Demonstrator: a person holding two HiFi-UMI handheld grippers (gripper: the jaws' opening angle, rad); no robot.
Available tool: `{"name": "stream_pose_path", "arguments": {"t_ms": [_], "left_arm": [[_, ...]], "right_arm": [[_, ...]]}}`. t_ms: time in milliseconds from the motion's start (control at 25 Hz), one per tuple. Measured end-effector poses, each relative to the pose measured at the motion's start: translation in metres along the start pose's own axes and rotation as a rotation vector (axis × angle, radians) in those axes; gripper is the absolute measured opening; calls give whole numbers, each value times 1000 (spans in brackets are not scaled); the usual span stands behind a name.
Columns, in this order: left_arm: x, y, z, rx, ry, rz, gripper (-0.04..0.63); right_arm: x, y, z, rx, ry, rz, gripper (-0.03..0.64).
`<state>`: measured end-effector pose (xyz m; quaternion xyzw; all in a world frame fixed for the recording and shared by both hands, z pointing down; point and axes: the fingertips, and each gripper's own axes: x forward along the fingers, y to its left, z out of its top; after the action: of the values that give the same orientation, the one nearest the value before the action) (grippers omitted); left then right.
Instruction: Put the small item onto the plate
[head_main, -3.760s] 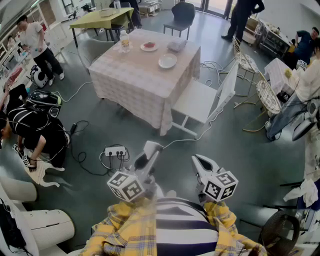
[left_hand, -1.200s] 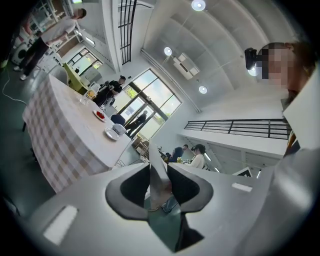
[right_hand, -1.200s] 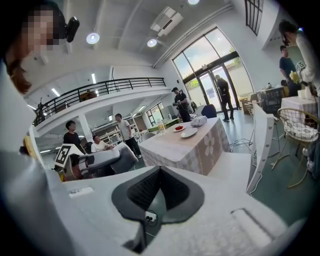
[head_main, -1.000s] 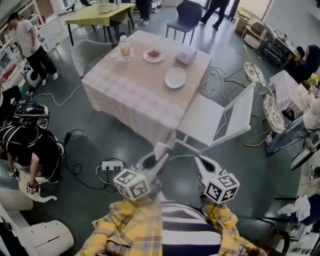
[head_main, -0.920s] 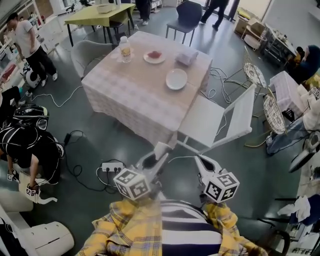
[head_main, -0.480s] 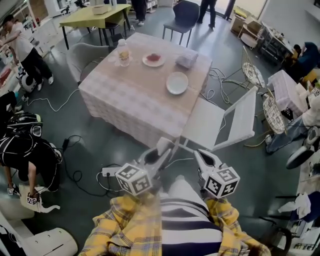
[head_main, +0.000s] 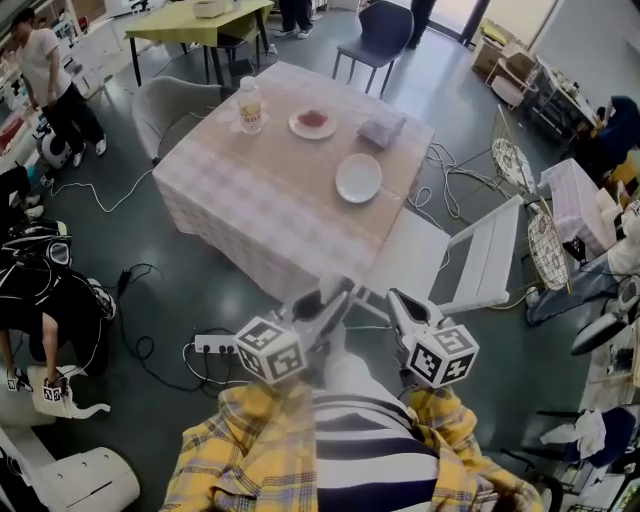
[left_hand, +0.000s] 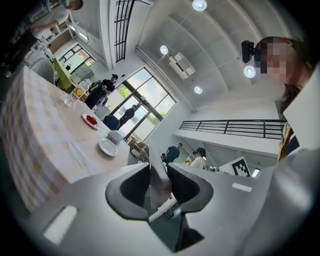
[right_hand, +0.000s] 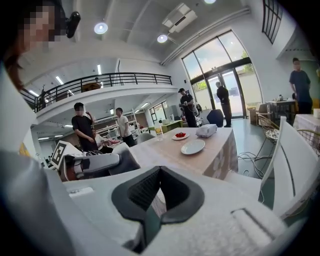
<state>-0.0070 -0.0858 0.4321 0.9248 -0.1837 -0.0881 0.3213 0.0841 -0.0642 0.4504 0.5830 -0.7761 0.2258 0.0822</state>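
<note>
An empty white plate lies on the table with the checked cloth, towards its right side. It also shows in the left gripper view as the plate and in the right gripper view as the plate. My left gripper is held level in front of the table's near corner. It is shut on a thin greyish small item with a reddish spot. My right gripper hangs beside it, tilted slightly down, its jaws shut with nothing between them.
On the table's far side stand a bottle, a plate of red pieces and a wrapped pack. A white chair stands at the table's right. A power strip and cables lie on the floor at left, near crouching people.
Both grippers have been carried forward towards the table, which now lies nearer and lower in the head view. The jaws look the same as before.
</note>
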Motion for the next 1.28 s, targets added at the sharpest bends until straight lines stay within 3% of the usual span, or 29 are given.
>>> {"name": "stream_pose_path", "arguments": {"t_ms": [680,1280], "left_arm": [[111,69,37,24,19,118,100],[178,131,55,43,47,211,100]], "right_arm": [[90,-78,64,13,-3,113,-3],[163,-125,92,-28,42,178,-3]]}}
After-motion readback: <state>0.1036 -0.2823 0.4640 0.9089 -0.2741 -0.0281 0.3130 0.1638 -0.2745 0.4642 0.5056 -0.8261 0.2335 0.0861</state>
